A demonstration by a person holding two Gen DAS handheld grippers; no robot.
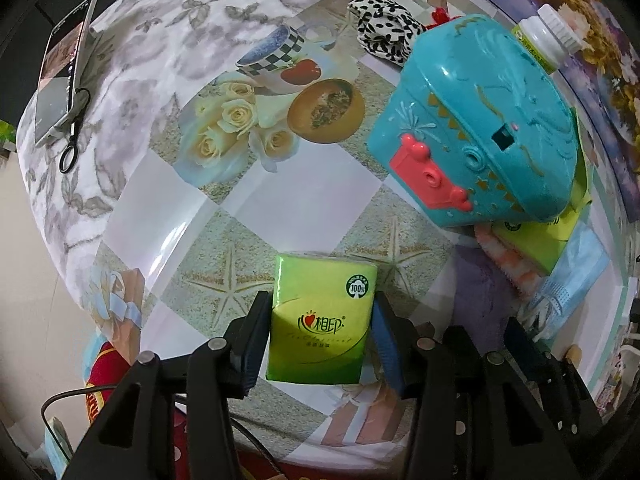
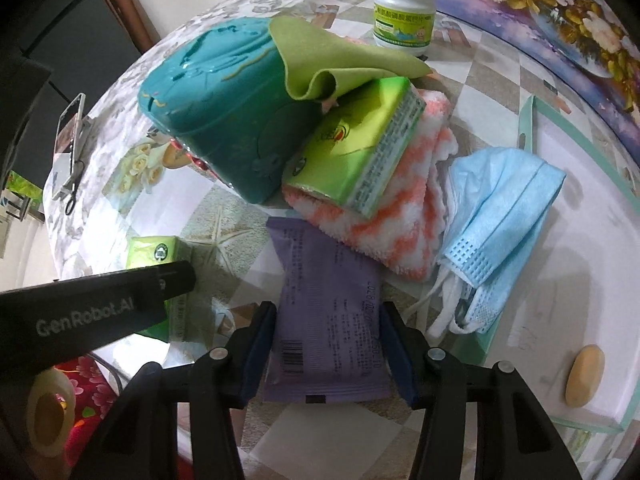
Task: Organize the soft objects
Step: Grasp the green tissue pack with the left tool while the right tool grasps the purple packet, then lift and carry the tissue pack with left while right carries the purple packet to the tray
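Green tissue pack (image 1: 322, 320), left wrist view: sits on the bench (image 1: 192, 236) directly ahead of the left gripper (image 1: 320, 320), between its two fingers.
Long axis, left wrist view: runs forward along the fingers, printed face up, so the pads meet its two long sides.
Left gripper state: narrowed around the pack, pads at or very near its sides; whether they are squeezing or only touching I cannot tell.
Pile, left wrist view: ahead and to the right lies the teal plastic case (image 1: 480, 120), with a second green pack (image 1: 536, 240) tucked under its near edge.

Purple sachet (image 2: 328, 304), right wrist view: lies flat on the bench, straight ahead of the right gripper (image 2: 328, 340), its near half between the fingers.
Long axis, right wrist view: points away from the gripper, toward the pink-and-white towel (image 2: 400, 216).
Right gripper state: set about as wide as the sachet, pads beside its edges; a firm hold is not clear.
Neighbours, right wrist view: blue face mask (image 2: 504, 208) to the right of the sachet; the left gripper and its pack are to the left.
Nearer hand: each hand is on its own item; the right one is nearer the pile.
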